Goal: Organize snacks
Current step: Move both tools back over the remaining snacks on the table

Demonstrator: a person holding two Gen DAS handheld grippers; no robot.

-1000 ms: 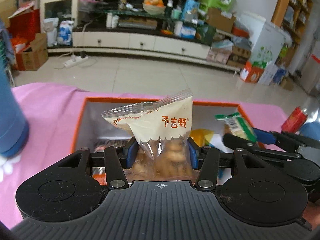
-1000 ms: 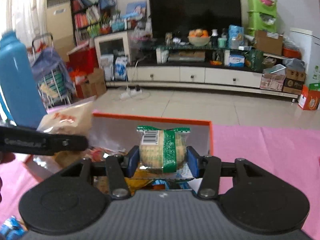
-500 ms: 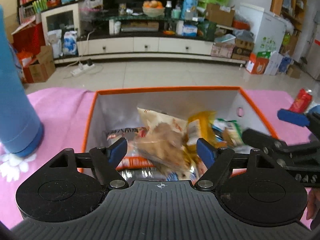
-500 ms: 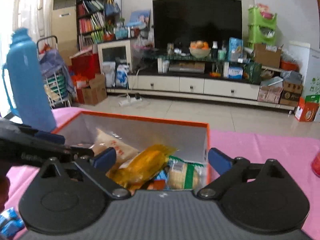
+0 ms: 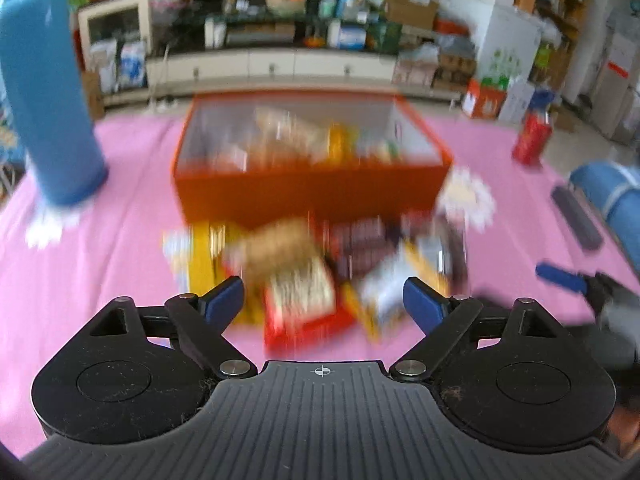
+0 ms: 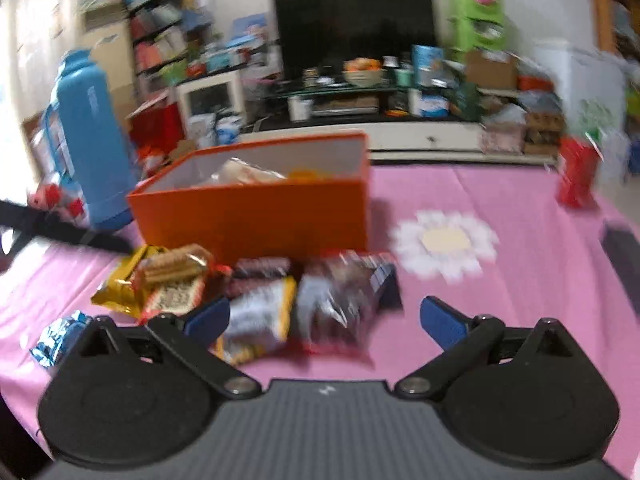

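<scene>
- Pink cloth (image 5: 100,248) with a white flower print (image 6: 446,240) covers the bench, and behind it a cluttered living room shows a dark TV (image 6: 352,24) over a long low cabinet.
- An orange box (image 5: 308,196) stands on the cloth, open at the top, with several snack packets (image 5: 304,140) lying inside it; both views are blurred, so the packets cannot be told apart.
- More loose snacks (image 5: 304,276) lie in a heap on the cloth just in front of the box, among them a wafer pack (image 6: 174,266), a gold packet (image 6: 116,292) and a dark shiny bag (image 6: 340,304).
- A small blue foil packet (image 6: 60,334) lies apart from the heap, toward the left side of the right wrist view.
- The left gripper (image 5: 323,300) hangs over the near edge of the heap, jaws spread wide with nothing between them.
- The right gripper (image 6: 324,318) is likewise wide apart and empty, low over the dark bag.
- A tall blue flask (image 5: 44,80) stands left of the box, and a red can (image 5: 532,140) stands well off to its right.
</scene>
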